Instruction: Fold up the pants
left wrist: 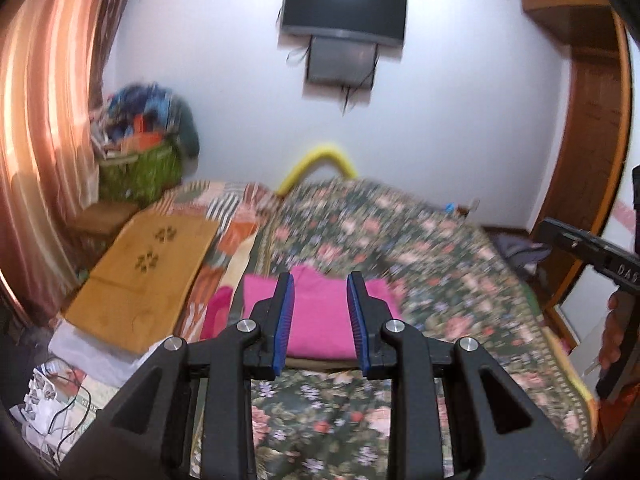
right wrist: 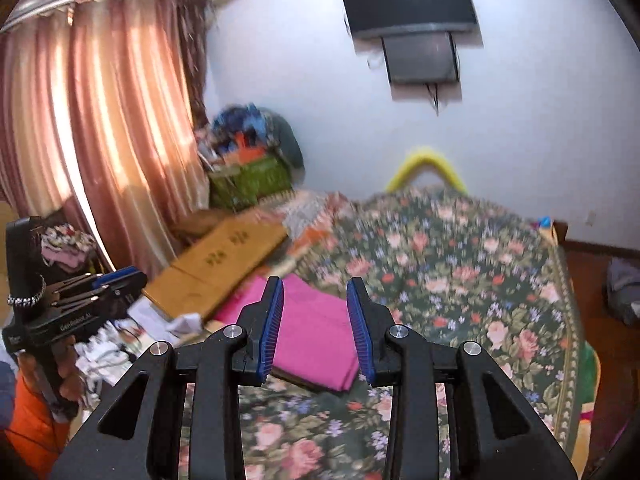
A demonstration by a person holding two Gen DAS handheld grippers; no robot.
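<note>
1. Pants [left wrist: 320, 312] folded into a neat pink rectangle, lying flat on the flowered bedspread [left wrist: 432, 264] of the bed, near its left side and just beside a tan cardboard sheet [left wrist: 148, 276].
2. Judged close to finished, or finished: edges squared, layers stacked, no loose leg trailing out in either view (a darker layer peeks from under the near edge, possibly another garment or the underside).
3. Left claw [left wrist: 320, 316] released, jaws apart with nothing between the blue pads; held above the bed, clear of the cloth, the pink stack only seen through the gap.
4. Right claw [right wrist: 316, 320] likewise released and empty, raised off the bedspread, pants visible beyond and below it.
5. Left to do, at most: a final smoothing or moving the stack aside; hard to say whether another fold is wanted.
6. Hard to make out: motion blur over bedspread and far corner; heap of coloured things in a green basket [left wrist: 140, 168] not identifiable.
7. Cut off: person reduced to a hand on each handle at the frame edges; near edge of the bed hidden behind the black claw bodies; yellow curved piece [left wrist: 320, 160] past the far end only partly seen.
</note>
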